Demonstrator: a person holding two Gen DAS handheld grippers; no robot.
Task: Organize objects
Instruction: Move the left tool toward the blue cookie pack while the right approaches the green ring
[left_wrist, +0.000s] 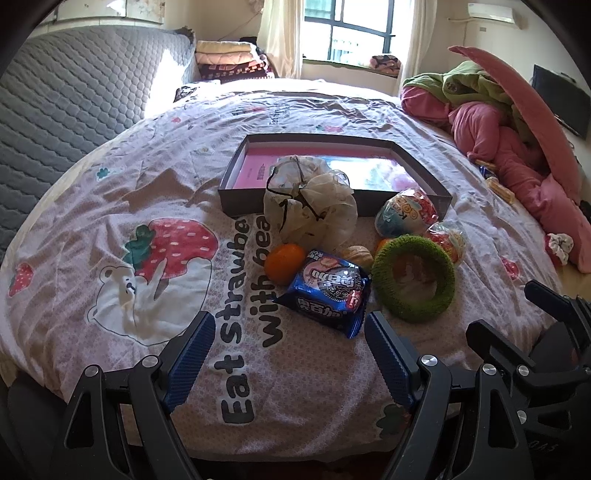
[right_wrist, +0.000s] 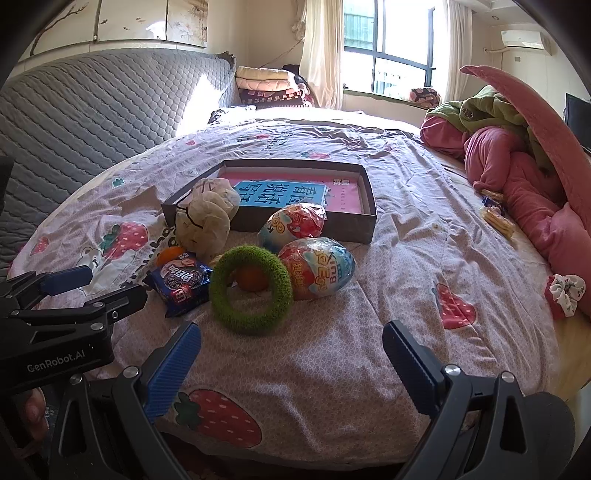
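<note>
Two hand-held tools hover low over a bed (left_wrist: 110, 192) spread with a strawberry-print cover: the left tool (left_wrist: 290, 339) and the right tool (right_wrist: 291, 350) both hang released, jaws wide and empty. Just beyond them lies a loose cluster of small things: a blue biscuit packet (left_wrist: 327, 291) nearest the left tool, a green fuzzy ring (right_wrist: 251, 291) nearest the right, an orange (left_wrist: 284, 264) behind the packet, and two foil-wrapped toy eggs (right_wrist: 317, 271) touching the ring's far side. A crumpled cream drawstring pouch (left_wrist: 310, 203) leans against the near wall of a shallow dark box (left_wrist: 439, 192), which holds only a pink book. Nothing appears sorted yet; the approach seems to be the step in hand. The next move likely calls for closing on the packet or ring and carrying it into the box.
</note>
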